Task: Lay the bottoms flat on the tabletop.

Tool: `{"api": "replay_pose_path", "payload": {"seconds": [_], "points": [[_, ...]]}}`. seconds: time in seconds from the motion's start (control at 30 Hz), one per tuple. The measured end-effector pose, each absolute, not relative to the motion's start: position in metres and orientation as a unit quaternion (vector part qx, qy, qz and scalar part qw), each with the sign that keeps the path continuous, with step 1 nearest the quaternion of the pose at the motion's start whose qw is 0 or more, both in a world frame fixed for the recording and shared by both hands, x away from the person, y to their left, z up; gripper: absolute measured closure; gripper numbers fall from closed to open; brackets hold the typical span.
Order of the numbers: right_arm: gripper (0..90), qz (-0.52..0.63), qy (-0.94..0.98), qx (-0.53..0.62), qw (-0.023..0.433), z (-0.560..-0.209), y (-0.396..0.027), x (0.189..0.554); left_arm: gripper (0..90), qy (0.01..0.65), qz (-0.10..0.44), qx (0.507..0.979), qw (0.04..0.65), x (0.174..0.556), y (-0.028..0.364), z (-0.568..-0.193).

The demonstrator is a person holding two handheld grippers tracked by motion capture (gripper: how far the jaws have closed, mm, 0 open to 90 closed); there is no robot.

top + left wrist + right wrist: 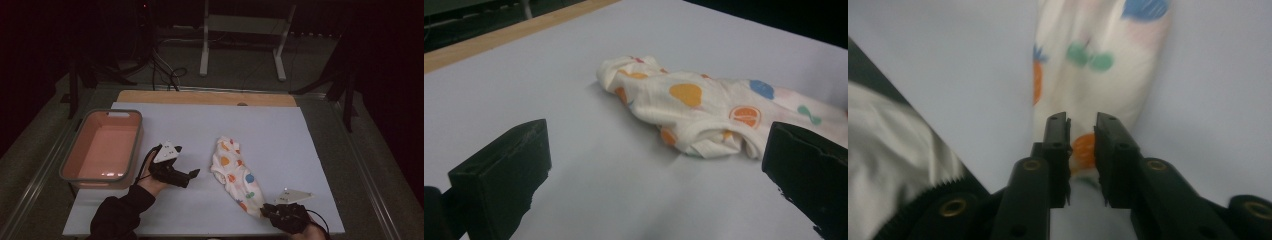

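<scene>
A small white garment (232,172) printed with coloured fruit lies crumpled in a long strip on the white board (280,135), running from mid-table toward the front right. My right gripper (267,210) sits at its near end; in the right gripper view the jaws (1082,125) stand slightly apart, with the garment's (1098,60) tip lying between them, not pinched. My left gripper (185,164) rests to the left of the garment, open wide and pointing at it. In the left gripper view the garment (694,110) lies ahead, a short way beyond the pads (504,175).
A pink basin (136,145) with a grey rim stands at the board's left edge, nothing visible in it. A wooden strip (200,97) runs along the board's far side. Beyond the table are dark floor, cables and a white stand (205,45).
</scene>
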State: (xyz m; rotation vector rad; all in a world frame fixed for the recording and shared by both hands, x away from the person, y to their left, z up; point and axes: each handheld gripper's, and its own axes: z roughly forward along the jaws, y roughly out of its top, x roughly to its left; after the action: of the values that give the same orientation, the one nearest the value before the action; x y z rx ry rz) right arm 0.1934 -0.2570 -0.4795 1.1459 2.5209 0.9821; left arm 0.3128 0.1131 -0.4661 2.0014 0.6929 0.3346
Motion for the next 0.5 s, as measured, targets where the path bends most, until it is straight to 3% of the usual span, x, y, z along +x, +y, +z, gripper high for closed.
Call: {"api": "replay_pose_path", "payload": {"seconds": [0.07,0.1,0.13,0.17,0.27,0.33,0.5], "points": [[51.5,0.349,0.843,0.394,0.116,-0.473,-0.257,0.196,0.6,0.282,0.139,0.822,0.475,0.321,0.109,-0.466],[51.5,0.349,0.843,0.394,0.116,-0.473,-0.257,0.196,0.6,0.282,0.139,0.822,0.475,0.321,0.109,-0.466],[37.6,0.365,0.829,0.404,0.132,-0.467,-0.258,0.200,0.6,0.280,0.120,0.825,0.475,0.329,0.105,-0.465],[30.5,0.374,0.822,0.407,0.137,-0.465,-0.258,0.203,0.7,0.280,0.109,0.826,0.476,0.333,0.102,-0.466],[14.6,0.390,0.810,0.415,0.138,-0.463,-0.259,0.212,4.0,0.287,0.094,0.831,0.467,0.347,0.093,-0.469],[13.1,0.388,0.806,0.419,0.155,-0.464,-0.258,0.216,2.9,0.294,0.077,0.837,0.455,0.358,0.086,-0.473],[11.8,0.402,0.790,0.424,0.187,-0.466,-0.263,0.221,14.3,0.295,0.057,0.841,0.451,0.377,0.067,-0.486]]}}
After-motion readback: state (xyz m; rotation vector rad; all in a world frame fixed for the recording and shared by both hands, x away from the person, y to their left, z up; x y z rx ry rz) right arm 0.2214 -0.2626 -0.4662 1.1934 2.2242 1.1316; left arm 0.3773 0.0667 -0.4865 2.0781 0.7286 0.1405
